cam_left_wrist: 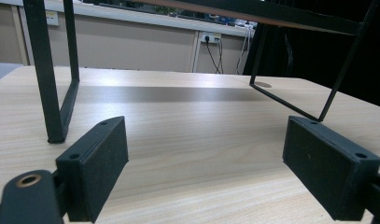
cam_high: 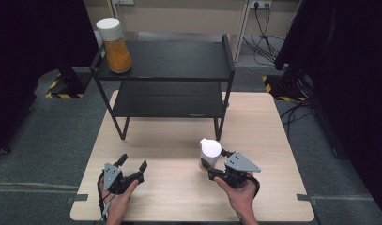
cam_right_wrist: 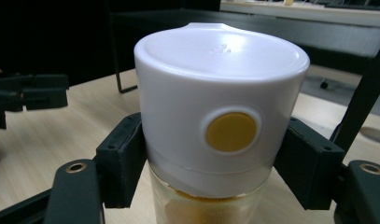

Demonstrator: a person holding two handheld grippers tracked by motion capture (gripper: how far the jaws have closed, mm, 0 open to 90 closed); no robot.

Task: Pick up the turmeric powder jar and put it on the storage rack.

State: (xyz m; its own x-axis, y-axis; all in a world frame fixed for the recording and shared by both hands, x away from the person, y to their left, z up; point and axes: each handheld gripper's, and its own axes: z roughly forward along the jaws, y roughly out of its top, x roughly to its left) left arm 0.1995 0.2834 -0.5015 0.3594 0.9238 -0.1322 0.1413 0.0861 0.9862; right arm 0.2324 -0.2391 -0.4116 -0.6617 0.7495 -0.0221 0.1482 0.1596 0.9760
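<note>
Near the front of the pale wooden bench (cam_high: 179, 187), the left tongs (cam_high: 132, 165) sit low over bare wood with their jaws spread wide and nothing between them, while the right tongs (cam_high: 212, 161) pinch a small jar (cam_right_wrist: 215, 140) just under its cap. This jar stands upright on the bench right of centre, with a broad white cap bearing a round yellow button on its side and a clear body holding orange-yellow powder. Beyond it stands a black two-tier shelf (cam_high: 170, 70), whose top left corner carries a taller jar (cam_high: 114, 44) with the same white cap and orange contents.
</note>
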